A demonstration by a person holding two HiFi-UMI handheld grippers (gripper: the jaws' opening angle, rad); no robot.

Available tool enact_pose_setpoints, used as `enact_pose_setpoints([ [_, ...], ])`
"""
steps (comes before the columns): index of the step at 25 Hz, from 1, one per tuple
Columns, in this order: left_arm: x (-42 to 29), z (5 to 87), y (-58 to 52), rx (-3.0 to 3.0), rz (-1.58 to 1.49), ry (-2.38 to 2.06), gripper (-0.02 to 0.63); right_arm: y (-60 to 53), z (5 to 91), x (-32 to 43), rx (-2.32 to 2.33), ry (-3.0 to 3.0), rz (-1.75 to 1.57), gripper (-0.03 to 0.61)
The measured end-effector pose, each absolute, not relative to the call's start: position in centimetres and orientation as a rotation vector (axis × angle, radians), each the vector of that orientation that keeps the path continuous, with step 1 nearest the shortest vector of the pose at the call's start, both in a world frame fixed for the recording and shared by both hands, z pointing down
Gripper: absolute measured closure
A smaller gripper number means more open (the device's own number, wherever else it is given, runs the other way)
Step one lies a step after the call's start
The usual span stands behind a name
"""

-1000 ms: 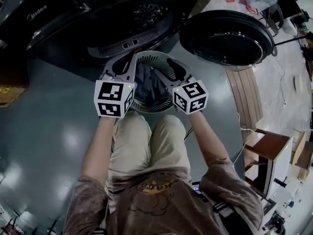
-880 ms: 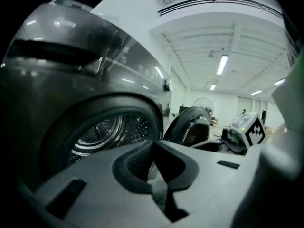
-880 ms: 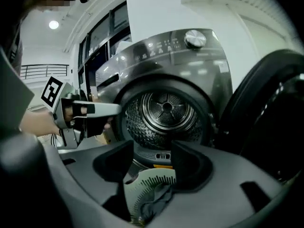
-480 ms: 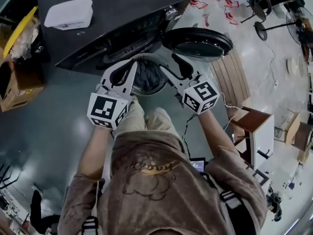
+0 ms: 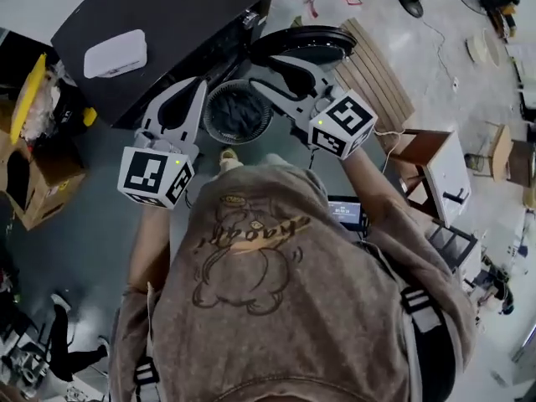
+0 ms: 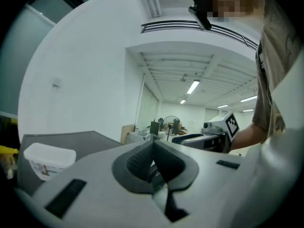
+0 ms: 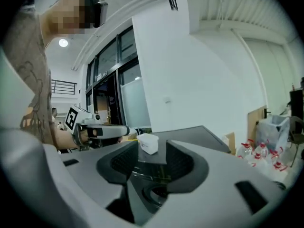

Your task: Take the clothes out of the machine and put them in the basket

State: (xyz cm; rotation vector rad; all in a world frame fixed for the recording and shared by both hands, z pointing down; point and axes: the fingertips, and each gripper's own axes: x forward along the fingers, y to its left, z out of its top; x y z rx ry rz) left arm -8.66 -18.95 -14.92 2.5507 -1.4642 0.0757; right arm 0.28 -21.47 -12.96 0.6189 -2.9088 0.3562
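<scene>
A round grey basket [image 5: 211,107] stands on the floor before the black washing machine [image 5: 167,15], with dark clothes [image 5: 239,111] heaped in it. The machine's round door [image 5: 303,44] hangs open to the right. Both grippers are held high above the basket, pointing roughly level toward the machine. My left gripper [image 5: 194,86] [image 6: 153,146] is shut, pads meeting at the tips with nothing between them. My right gripper [image 5: 276,78] [image 7: 152,152] is open with a narrow gap; its jaws have just been closing on nothing. Each gripper view shows the other gripper alongside.
A white lidded tub [image 5: 115,53] [image 7: 148,143] sits on the machine's top. Cardboard boxes with yellow packing [image 5: 33,174] stand at the left. Wooden slats [image 5: 373,74] and a brown-topped side table [image 5: 423,153] stand at the right.
The person has stood up and both grippers have risen from the basket's rim to high above it. The basket and its clothes have stayed on the floor.
</scene>
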Motion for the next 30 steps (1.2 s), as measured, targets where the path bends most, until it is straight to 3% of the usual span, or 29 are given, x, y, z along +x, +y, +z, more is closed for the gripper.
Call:
enact_pose_setpoints([
  [7,-8.8,-15.4,-20.2,2.614,0.013,-1.412,0.606,-21.7,-14.4,0.0,0.635,-2.942,0.28,0.576],
  [16,-5.8,-13.6,-21.0,2.613,-0.062,-1.369,0.606,-22.2,-14.1,3.8,0.675,-2.951,0.113,0.583],
  [30,-4.9,-10.2,-22.1,2.545,-0.068,-1.51,0.606,-24.1,-9.0,7.9,0.781,-2.963,0.299,0.583],
])
